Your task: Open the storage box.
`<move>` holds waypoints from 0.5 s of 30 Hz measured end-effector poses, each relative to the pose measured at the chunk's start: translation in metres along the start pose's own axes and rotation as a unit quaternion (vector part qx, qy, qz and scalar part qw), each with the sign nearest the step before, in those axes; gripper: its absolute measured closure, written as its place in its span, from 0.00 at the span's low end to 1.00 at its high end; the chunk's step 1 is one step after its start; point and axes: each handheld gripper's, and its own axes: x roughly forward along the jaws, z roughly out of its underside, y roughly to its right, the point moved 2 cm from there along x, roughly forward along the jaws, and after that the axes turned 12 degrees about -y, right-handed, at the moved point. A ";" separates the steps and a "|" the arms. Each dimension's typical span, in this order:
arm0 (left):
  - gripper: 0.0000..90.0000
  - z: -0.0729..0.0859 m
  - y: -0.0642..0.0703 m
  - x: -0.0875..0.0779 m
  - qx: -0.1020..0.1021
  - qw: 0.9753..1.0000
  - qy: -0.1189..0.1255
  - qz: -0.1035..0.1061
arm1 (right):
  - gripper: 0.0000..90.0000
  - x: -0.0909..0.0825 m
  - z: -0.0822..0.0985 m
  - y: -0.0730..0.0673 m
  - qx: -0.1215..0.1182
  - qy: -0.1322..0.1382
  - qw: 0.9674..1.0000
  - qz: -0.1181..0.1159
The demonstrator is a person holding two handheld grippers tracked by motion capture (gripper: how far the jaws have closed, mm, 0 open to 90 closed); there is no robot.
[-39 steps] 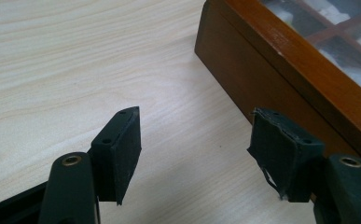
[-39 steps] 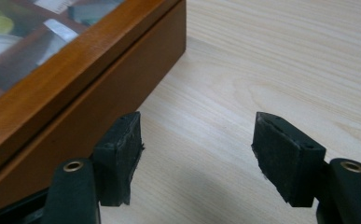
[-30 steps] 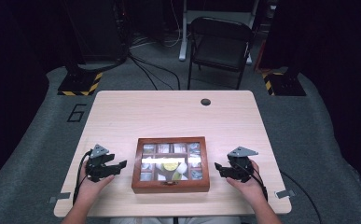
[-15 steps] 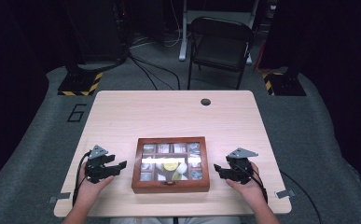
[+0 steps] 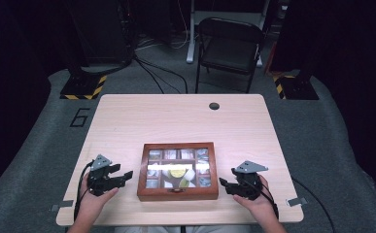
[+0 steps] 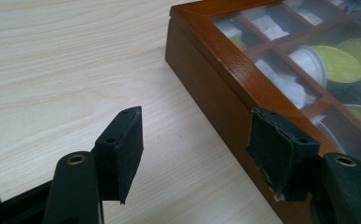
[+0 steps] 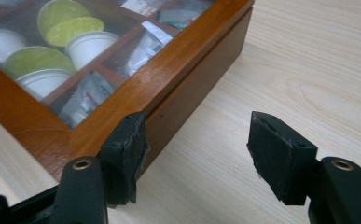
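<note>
**A:** Two tools out, one either side of the shallow reddish-brown wooden box with the glass-paned lid (image 5: 178, 195). It sits near your edge of the pale wood-grain table (image 5: 176, 121), lid down.

**B:** Your left tool (image 5: 127, 175) is spread with nothing between the jaws, just beside the box's left wall. I can't tell if it's touching.

**A:** Your right tool (image 5: 223, 183) has just been narrowing. It's parted too, with only bare table in the gap and the box's right wall just beside its inner jaw.

**B:** I'd call this the approach: you're lining up, and nothing is gripped yet.

**A:** Agreed. If the lid is the goal, the next move calls for one tool bracing a wall while the other works the front edge.

**B:** Mind that polished wood. It's smooth and hard-cornered, so it could slide on the table if you push from one side only.

**A:** The black rubbery pads (image 6: 281, 158) look frayed at the edges but should bite on the frame.

**B:** Keep off the glass: thin wooden bars divide it into small panes.

**A:** Underneath are round green-topped capsules (image 6: 339, 63), small white plastic cups (image 7: 87, 44) and crinkly foil sachets (image 7: 82, 95), sorted by compartment.

**B:** Come in level and square to the walls.
</note>
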 end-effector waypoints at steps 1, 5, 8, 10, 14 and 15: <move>0.39 0.000 0.002 -0.001 0.002 1.000 0.001 0.001 | 0.41 -0.002 0.000 -0.004 -0.004 0.001 1.000 -0.002; 0.38 0.003 0.007 -0.005 0.014 1.000 -0.003 0.007 | 0.41 -0.004 0.002 -0.008 -0.001 0.007 1.000 -0.012; 0.38 0.005 0.013 -0.007 0.021 1.000 0.002 0.007 | 0.42 -0.006 0.004 -0.013 -0.004 0.009 1.000 -0.021; 0.38 0.005 0.015 -0.009 0.025 1.000 0.002 0.010 | 0.43 -0.007 0.003 -0.012 -0.004 0.009 1.000 -0.027; 0.39 0.007 0.019 -0.010 0.027 1.000 0.002 0.016 | 0.43 -0.008 0.004 -0.011 0.007 0.011 0.999 -0.038; 0.39 0.007 0.020 -0.010 0.027 0.999 0.003 0.017 | 0.43 -0.009 0.003 -0.011 0.007 0.014 0.999 -0.039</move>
